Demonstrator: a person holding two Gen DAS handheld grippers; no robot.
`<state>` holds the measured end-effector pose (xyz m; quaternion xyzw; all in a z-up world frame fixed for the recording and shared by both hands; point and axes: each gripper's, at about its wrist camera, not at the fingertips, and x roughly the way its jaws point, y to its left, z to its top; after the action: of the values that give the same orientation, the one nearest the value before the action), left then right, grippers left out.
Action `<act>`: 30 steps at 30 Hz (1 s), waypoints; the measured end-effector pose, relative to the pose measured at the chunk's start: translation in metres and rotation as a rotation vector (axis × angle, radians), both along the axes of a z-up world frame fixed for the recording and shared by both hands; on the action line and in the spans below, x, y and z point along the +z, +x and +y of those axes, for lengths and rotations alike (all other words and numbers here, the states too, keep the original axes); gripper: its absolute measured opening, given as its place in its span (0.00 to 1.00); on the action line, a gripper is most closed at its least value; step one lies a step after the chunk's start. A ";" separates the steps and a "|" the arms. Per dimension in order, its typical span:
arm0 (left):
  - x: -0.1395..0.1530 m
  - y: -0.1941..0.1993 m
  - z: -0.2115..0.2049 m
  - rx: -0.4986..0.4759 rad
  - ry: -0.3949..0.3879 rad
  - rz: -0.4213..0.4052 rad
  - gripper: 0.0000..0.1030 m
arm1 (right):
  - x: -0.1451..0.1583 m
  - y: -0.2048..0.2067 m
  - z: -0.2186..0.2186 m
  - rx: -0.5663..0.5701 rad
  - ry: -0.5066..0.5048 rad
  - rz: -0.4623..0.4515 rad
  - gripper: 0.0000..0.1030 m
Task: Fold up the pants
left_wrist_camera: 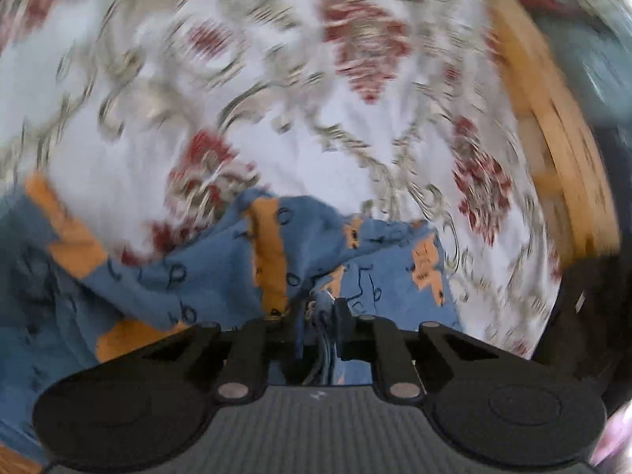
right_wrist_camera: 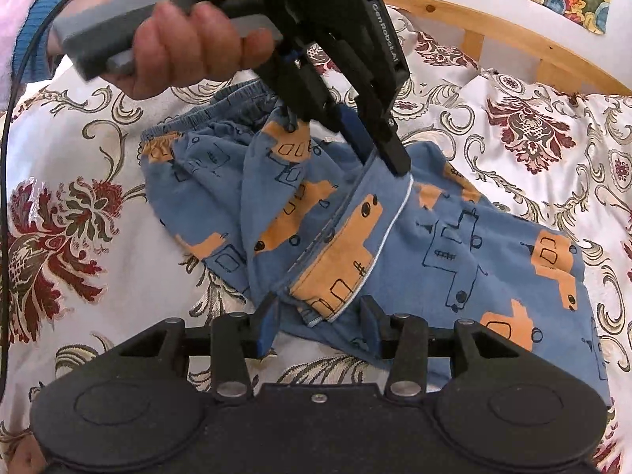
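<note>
- Right wrist view: the right gripper (right_wrist_camera: 318, 322) stands about half open, its two fingers straddling the hem end of a pant leg; the cloth lies between them and no pad is seen pressing on it.
- In the same view the left gripper (right_wrist_camera: 385, 160) comes down from the upper left, held by a hand (right_wrist_camera: 173, 43) with a blue cuff and a pink sleeve; its fingers are nearly together and pinch a fold of the pants (right_wrist_camera: 395, 237) near the white-stitched seam.
- Left wrist view: heavily blurred, but the left gripper (left_wrist_camera: 320, 312) shows its fingers drawn close with a bunch of blue cloth of the pants (left_wrist_camera: 221, 272) caught between them.
- The pants are blue with orange vehicles and lie crumpled on a bedspread (right_wrist_camera: 513, 126) with a floral pattern. Their long axis runs on a slant, the elastic waistband at the upper left and the legs reaching toward the lower right; one leg is folded back over the middle.
- A wooden bed frame (right_wrist_camera: 474, 27) runs along the far edge of the bedspread.
</note>
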<state>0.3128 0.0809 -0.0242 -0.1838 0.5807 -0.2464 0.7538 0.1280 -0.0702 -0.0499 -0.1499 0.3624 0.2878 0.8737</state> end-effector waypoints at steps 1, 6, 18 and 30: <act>0.008 -0.007 -0.007 -0.052 0.057 -0.080 0.14 | -0.001 -0.001 0.002 0.011 -0.009 0.003 0.51; 0.010 -0.047 -0.045 -0.334 0.399 -0.443 0.17 | 0.009 -0.008 -0.005 0.028 0.005 -0.008 0.51; 0.010 -0.059 -0.022 -0.186 0.431 -0.469 0.56 | 0.004 0.005 -0.011 -0.101 -0.058 -0.081 0.48; 0.031 -0.151 0.012 0.065 0.365 -0.687 0.72 | 0.031 0.001 -0.029 -0.100 0.078 -0.105 0.53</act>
<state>0.1622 0.0925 0.0069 0.0284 0.3228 -0.1622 0.9320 0.1295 -0.0988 -0.0186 -0.1123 0.3117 0.2493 0.9100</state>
